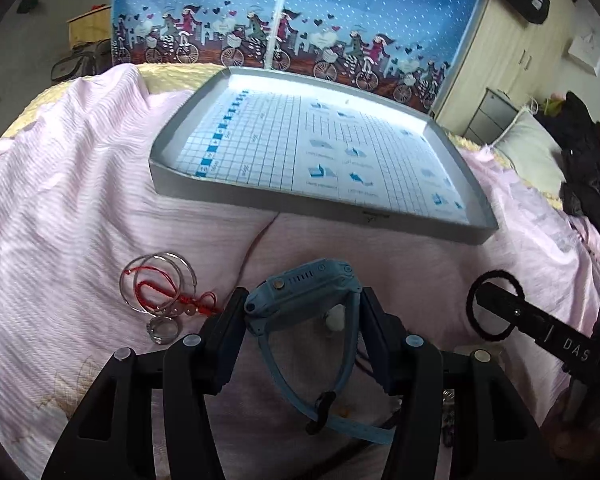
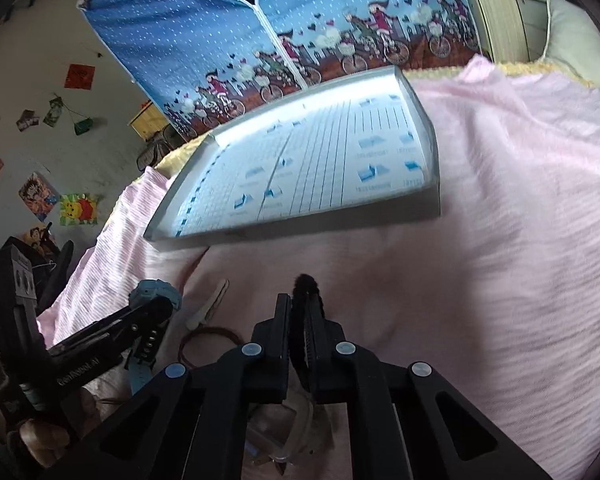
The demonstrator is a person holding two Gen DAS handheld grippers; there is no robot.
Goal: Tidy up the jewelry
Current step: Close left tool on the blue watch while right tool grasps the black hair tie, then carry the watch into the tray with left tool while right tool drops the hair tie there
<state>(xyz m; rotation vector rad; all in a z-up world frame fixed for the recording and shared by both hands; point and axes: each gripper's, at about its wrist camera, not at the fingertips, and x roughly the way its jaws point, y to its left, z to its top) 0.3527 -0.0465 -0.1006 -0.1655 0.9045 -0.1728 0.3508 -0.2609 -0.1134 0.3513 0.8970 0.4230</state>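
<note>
- The grey tray [image 1: 260,196] lies ahead on the pink blanket [image 1: 60,184]; its printed floor is bare and open from above.
- A strip of blanket between the grippers and the tray's near wall is free.
- Silver rings with red cord [image 1: 160,292] lie left of the left gripper [image 1: 302,312].
- A hair clip [image 2: 208,306] and brown hair tie [image 2: 210,340] lie between the two grippers.
- The blanket right of the right gripper [image 2: 298,312] is open.

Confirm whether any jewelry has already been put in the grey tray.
No. The grey tray shows only its printed grid liner, while the blue watch sits between the left gripper's jaws.
</note>
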